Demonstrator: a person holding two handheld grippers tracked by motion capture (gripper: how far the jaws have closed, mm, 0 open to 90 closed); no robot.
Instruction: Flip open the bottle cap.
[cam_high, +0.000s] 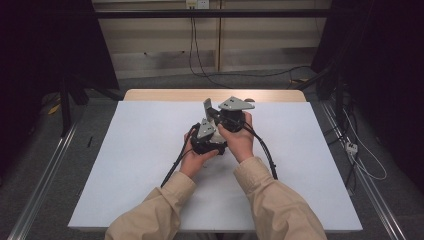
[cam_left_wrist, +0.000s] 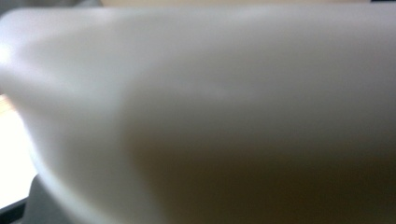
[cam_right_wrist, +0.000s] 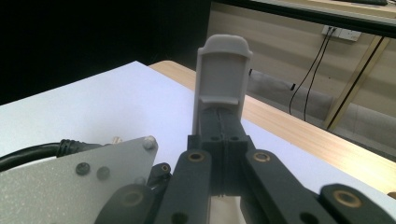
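Both grippers pressed together, empty, held side by side at frame centre over white mat (cam_high: 140, 165): left gripper (cam_high: 206, 131) beside right gripper (cam_right_wrist: 222, 100), jaws meeting. Likely rest pose; no object nearby.

From my high view, light falls evenly on the white table (cam_high: 150, 150) while the room's edges sink into black. My left gripper view is pure pale blur; the right gripper view stays sharp, softening nearest the lens.
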